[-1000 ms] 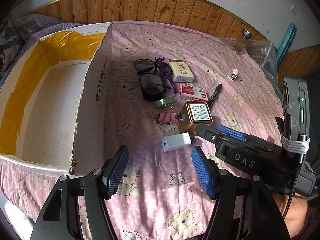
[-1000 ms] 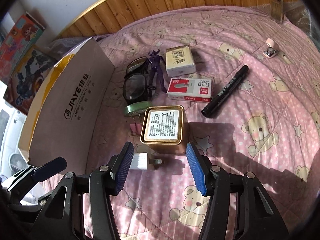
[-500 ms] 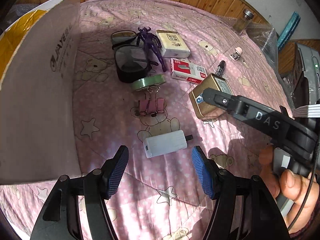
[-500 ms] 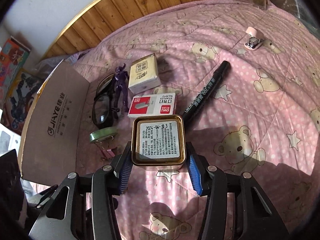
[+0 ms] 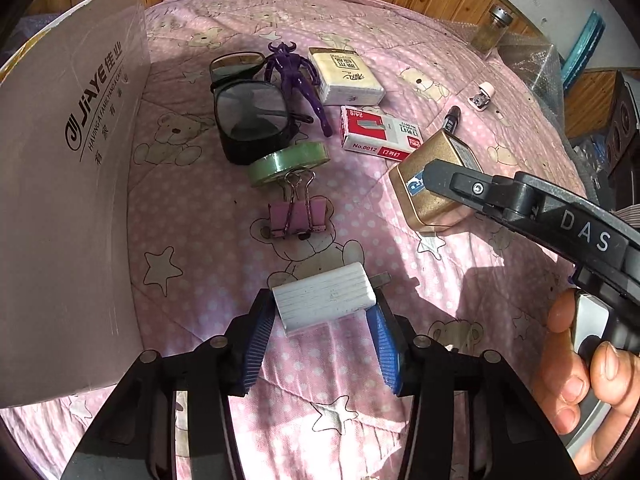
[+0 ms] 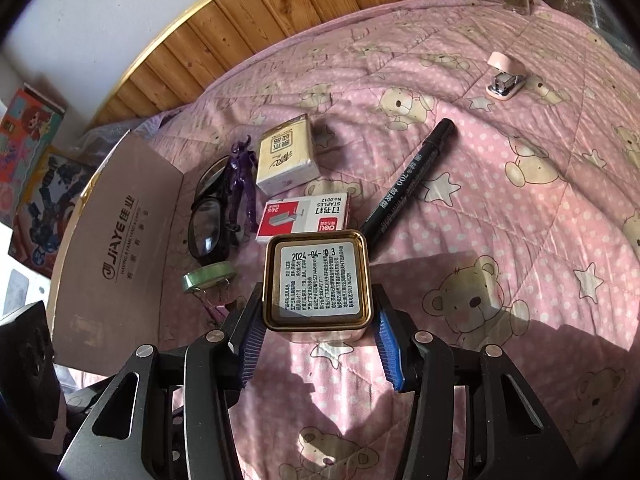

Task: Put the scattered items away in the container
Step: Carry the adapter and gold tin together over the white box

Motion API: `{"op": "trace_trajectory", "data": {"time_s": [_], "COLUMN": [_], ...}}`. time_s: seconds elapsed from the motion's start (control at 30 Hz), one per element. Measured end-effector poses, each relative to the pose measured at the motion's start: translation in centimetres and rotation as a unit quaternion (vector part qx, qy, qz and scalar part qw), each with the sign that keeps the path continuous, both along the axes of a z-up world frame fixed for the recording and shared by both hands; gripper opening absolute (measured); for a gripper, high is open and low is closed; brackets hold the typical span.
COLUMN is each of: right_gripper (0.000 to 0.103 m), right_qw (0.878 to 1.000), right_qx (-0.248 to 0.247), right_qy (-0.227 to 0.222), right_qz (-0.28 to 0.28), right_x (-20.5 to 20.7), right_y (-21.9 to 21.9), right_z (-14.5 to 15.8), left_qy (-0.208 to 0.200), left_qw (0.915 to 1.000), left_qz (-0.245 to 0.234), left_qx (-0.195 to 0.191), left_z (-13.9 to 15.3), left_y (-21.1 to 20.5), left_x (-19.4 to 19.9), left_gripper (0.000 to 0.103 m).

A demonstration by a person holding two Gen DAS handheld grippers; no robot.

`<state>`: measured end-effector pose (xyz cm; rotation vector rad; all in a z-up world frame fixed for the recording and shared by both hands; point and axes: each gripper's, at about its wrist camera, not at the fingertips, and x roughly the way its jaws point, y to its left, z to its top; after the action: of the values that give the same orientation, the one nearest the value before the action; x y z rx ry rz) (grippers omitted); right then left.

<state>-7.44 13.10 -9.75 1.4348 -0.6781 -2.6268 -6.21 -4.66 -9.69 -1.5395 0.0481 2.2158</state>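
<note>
A white charger (image 5: 324, 302) lies on the pink bear quilt (image 5: 224, 264), and my left gripper (image 5: 322, 305) is shut on its two ends. A square gold tin (image 6: 318, 280) with a white date label sits between the blue pads of my right gripper (image 6: 317, 304), which press on both of its sides. In the left wrist view one finger (image 5: 480, 190) of the right gripper lies against the tin (image 5: 432, 188). The cardboard box (image 5: 80, 160) stands at the left, with its printed wall (image 6: 120, 240) facing the items. Its inside is hidden.
Beyond the grippers lie glasses (image 5: 250, 120), a purple figure (image 5: 296, 76), a tissue pack (image 5: 346, 76), a staples box (image 5: 380, 132), a green tape roll (image 5: 288, 162) and a pink binder clip (image 5: 298, 216). A black marker (image 6: 404, 184), a small stapler (image 6: 506, 76) and a glass bottle (image 5: 490, 30) lie farther right.
Both grippers moved forward and down onto the quilt. The left fingers closed around the white charger. The right fingers came to flank the gold tin and closed on it.
</note>
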Motion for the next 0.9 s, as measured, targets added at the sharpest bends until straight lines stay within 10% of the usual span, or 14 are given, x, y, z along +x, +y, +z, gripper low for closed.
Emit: {"op": "trace_trajectory", "data": {"time_s": [0.9], "right_gripper": [0.052], "right_qw": [0.996], "right_qx": [0.05], "right_qy": [0.062], "right_qz": [0.032], "right_x": [5.8], "right_y": [-5.1], "right_z": [9.5], "left_qy": [0.112], "left_qw": [0.9883], "left_qz": [0.024], "left_qx": [0.1], "left_z": [10.4], "left_y": [-3.7], "left_x": [3.0], "left_gripper": [0.049]}}
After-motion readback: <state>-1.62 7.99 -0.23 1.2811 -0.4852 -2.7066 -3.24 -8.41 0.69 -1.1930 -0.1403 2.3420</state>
